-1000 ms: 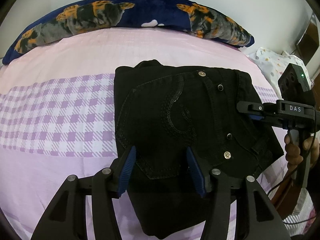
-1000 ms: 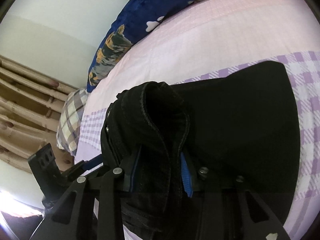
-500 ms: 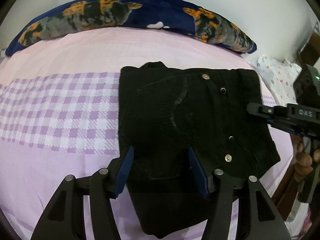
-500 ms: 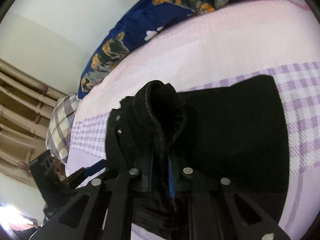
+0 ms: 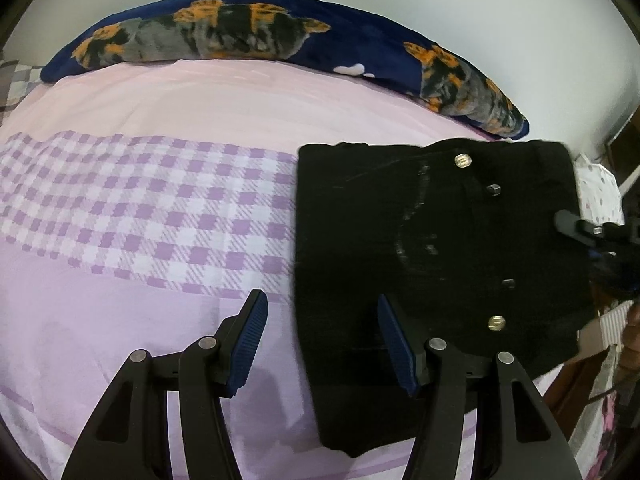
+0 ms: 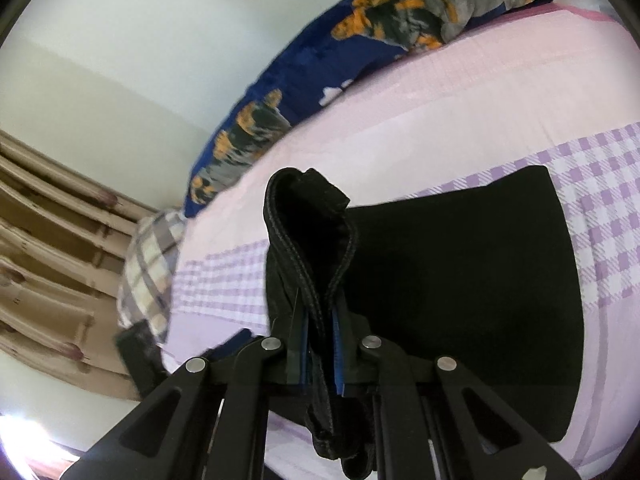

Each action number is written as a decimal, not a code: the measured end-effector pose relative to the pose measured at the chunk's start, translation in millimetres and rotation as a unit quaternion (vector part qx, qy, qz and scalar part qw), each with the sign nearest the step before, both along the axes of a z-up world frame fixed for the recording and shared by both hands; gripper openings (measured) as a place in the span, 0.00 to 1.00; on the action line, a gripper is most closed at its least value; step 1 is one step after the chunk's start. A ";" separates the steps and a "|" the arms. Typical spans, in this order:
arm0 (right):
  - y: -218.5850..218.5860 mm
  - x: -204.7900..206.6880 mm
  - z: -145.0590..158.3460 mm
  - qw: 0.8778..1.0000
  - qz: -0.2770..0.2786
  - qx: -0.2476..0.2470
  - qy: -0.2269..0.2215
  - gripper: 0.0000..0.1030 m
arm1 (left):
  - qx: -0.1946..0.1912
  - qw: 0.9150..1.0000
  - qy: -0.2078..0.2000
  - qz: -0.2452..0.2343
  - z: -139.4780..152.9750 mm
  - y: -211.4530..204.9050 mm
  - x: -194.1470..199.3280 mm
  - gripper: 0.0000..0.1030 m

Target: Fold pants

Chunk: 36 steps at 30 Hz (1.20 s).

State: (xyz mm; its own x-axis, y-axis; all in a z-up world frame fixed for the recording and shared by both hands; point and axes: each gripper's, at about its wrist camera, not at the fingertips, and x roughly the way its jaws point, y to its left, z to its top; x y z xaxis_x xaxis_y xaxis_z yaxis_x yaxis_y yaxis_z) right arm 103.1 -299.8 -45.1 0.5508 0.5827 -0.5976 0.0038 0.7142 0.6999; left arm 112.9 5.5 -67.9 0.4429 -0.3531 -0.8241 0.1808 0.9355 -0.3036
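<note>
The black pants (image 5: 436, 248) lay folded into a compact block on the right part of the pink and lilac checked bedsheet (image 5: 140, 216), short of the long blue pillow (image 5: 280, 36) at the far edge. The right gripper (image 6: 320, 344) had just been closing and was clamped on a bunched hem or waistband edge of the pants, which rose in a loop above its blue pads. The left gripper (image 5: 320, 336) stood apart and empty, its right pad over the near left corner of the fabric, its left pad over bare sheet. To fold well, the lifted edge probably wanted carrying across evenly — with the left gripper pinning or pinching the near corner so the layers underneath did not drag. The left wrist view showed the top face with its metal buttons (image 5: 464, 160) and the block's outline; only the right wrist view showed the grip itself, plus a plaid cushion (image 6: 148, 264) and wooden slats (image 6: 48, 240) off to the left.
</note>
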 end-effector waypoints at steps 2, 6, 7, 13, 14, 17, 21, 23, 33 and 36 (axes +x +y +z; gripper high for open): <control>-1.3 -1.5 10.3 1.000 -0.002 -0.003 -0.012 0.09 | 0.002 1.000 0.001 0.004 -1.8 1.2 1.2 0.56; -10.4 -1.3 21.9 1.000 -0.010 -0.006 -0.024 0.09 | 0.005 1.000 -0.001 0.000 -1.3 -3.4 4.5 0.57; -14.1 -1.0 23.5 1.000 -0.014 -0.009 -0.025 0.09 | 0.005 1.000 -0.003 -0.004 0.0 -5.8 5.2 0.57; -45.0 -0.9 13.6 0.998 -0.051 -0.019 -0.011 0.09 | 0.015 0.999 -0.020 -0.031 7.1 -27.0 10.4 0.57; -50.5 -1.1 10.6 0.998 -0.059 -0.020 -0.008 0.09 | 0.016 0.999 -0.022 -0.037 7.8 -31.2 10.9 0.57; -64.1 -2.9 2.8 0.997 -0.076 -0.024 0.000 0.09 | 0.019 0.998 -0.026 -0.051 9.7 -42.6 11.4 0.56; -82.4 -5.1 -15.5 0.995 -0.095 -0.026 0.024 0.09 | 0.021 0.996 -0.031 -0.076 10.2 -57.5 9.3 0.57; -89.8 -4.5 -27.9 0.993 -0.105 -0.033 0.038 0.09 | 0.022 0.996 -0.030 -0.085 9.0 -64.0 9.2 0.57; -106.7 -2.7 -62.8 0.988 -0.127 -0.060 0.063 0.10 | 0.051 0.987 -0.013 -0.150 -10.7 -94.0 -2.2 0.57; -103.5 -5.9 -57.7 0.986 -0.132 -0.075 0.065 0.23 | 0.052 0.987 -0.003 -0.153 -17.3 -96.4 -1.0 0.57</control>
